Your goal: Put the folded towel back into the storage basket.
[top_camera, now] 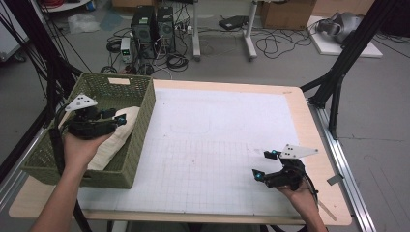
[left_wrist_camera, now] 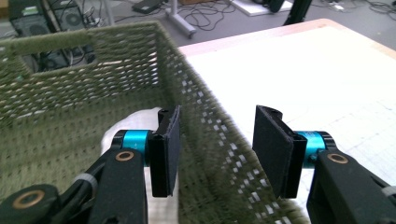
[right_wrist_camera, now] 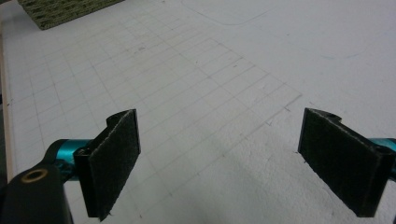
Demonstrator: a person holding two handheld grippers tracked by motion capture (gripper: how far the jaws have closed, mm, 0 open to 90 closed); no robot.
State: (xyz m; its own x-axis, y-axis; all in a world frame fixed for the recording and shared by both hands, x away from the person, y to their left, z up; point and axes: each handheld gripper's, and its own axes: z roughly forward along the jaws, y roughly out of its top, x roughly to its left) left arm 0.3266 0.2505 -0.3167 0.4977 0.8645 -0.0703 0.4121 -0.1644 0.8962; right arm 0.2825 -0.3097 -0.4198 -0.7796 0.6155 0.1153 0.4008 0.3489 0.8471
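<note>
Step judged: release after placing. Cream cloth bundle [top_camera: 113, 137] lying inside green woven basket [top_camera: 140, 128] at table's left. Left gripper [top_camera: 120, 119] over basket, jaws parted, nothing pinched. Right gripper [top_camera: 263, 164] spread wide, empty, over white gridded mat [top_camera: 217, 140]. Next: left withdrawal clear of basket wall required.

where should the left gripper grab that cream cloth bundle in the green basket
Judging from the high view, come from above, since the basket walls block every side approach. The cream cloth bundle lies lengthwise along the right wall, so pinch across its narrow width near the raised middle. The left gripper is open above it, nothing between its jaws; one jaw would need to clear that wall.
</note>
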